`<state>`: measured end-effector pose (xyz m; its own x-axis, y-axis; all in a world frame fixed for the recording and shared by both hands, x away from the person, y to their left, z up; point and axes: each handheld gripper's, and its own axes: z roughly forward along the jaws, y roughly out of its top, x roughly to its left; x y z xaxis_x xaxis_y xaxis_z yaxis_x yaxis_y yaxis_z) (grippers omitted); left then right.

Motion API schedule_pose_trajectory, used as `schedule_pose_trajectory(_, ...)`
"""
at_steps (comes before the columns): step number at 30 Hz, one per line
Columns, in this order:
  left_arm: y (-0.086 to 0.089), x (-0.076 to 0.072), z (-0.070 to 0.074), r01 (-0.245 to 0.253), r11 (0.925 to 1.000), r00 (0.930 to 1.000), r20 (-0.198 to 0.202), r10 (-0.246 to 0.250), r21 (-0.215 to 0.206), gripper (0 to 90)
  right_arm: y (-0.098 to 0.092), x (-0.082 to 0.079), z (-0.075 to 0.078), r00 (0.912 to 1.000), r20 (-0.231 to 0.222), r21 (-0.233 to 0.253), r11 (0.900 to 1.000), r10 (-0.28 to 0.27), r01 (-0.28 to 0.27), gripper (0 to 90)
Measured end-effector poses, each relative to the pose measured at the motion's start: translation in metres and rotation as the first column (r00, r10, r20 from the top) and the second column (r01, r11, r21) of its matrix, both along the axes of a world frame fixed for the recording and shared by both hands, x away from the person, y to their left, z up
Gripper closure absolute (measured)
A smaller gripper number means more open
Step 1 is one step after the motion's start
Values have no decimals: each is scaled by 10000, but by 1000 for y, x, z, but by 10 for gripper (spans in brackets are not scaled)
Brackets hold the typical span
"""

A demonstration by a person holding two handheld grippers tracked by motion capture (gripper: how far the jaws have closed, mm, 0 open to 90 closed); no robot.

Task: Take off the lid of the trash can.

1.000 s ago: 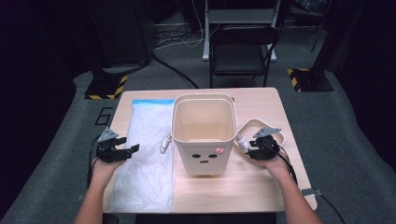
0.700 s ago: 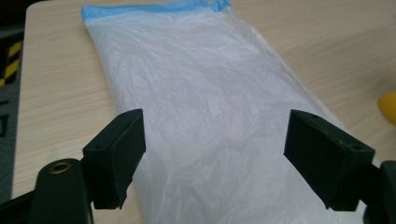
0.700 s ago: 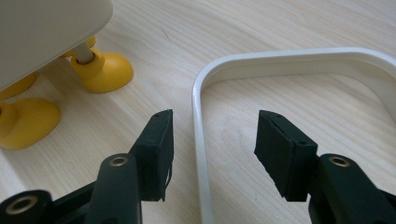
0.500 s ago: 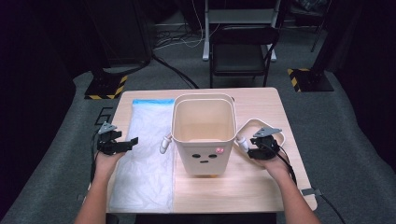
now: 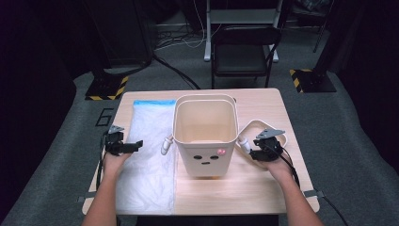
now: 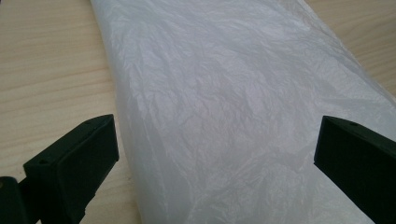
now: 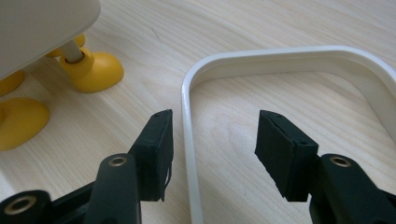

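Note:
A cream bin (image 5: 204, 127) with a drawn face stands mid-table on yellow feet (image 7: 93, 70). Left of it a white plastic bag (image 5: 150, 160) with a blue far edge lies flat. My left gripper (image 5: 133, 145) hovers at the bag's left edge, and its jaws stand wide open (image 6: 215, 154) over the crinkled bag (image 6: 224, 93). A white rounded frame (image 5: 254, 123) lies right of the bin. My right gripper (image 5: 252, 153) is open, its jaws (image 7: 212, 149) straddling the near-left rim of the frame (image 7: 280, 56) without touching it.
The wooden table (image 5: 263, 101) has bare wood behind and right of the bin. Small white handles stick out of the bin's sides. A folding chair (image 5: 244, 52) and stand bases with striped tape sit on the grey floor beyond the table.
My left gripper has shifted slightly forward and right, onto the bag's left edge. The right gripper has hardly moved.

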<state>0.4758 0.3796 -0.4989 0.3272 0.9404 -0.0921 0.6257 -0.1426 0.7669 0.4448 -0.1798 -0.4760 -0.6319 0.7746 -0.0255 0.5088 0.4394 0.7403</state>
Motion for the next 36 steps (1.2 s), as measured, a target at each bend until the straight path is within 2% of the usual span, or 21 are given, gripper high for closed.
schedule_pose_trajectory(3,3,3,-5,-148,9999,9998,-109,147,-82,0,1,1,-1,10000,17,-78,10000,31,-31,455)
schedule_pose_trajectory(8,3,6,-11,-131,9998,9992,-366,135,121,0,2,1,-1,10000,32,-108,9999,55,-54,455)
schedule_pose_trajectory(12,5,12,-19,-191,9997,9975,-676,199,125,0,0,2,-2,10000,-13,83,10000,32,-32,453)
schedule_pose_trajectory(13,5,14,-22,-133,9999,9963,-843,142,108,0,-2,2,-2,10000,-10,108,9999,-13,13,453)
schedule_pose_trajectory(17,3,15,-25,77,9999,9949,-1010,-68,85,0,-2,1,-2,10000,-5,142,9999,-40,40,453)
schedule_pose_trajectory(19,2,15,-25,89,10000,9948,-1017,-85,41,0,-1,1,-2,10000,-30,104,9999,-28,28,453)
schedule_pose_trajectory(21,1,15,-25,257,9995,9942,-1042,-275,-187,0,1,1,-4,10000,-75,-101,9999,44,-45,453)
schedule_pose_trajectory(29,-6,16,-23,499,9984,9914,-1200,-527,-262,0,1,1,-3,10000,-40,-62,10000,24,-24,453)
schedule_pose_trajectory(32,-11,17,-23,641,9979,9904,-1216,-651,-126,0,2,1,-4,10000,-59,-115,9999,66,-67,453)
schedule_pose_trajectory(36,-18,17,-23,850,9960,9888,-1254,-809,278,0,2,2,-4,9999,-59,-173,9998,108,-109,453)
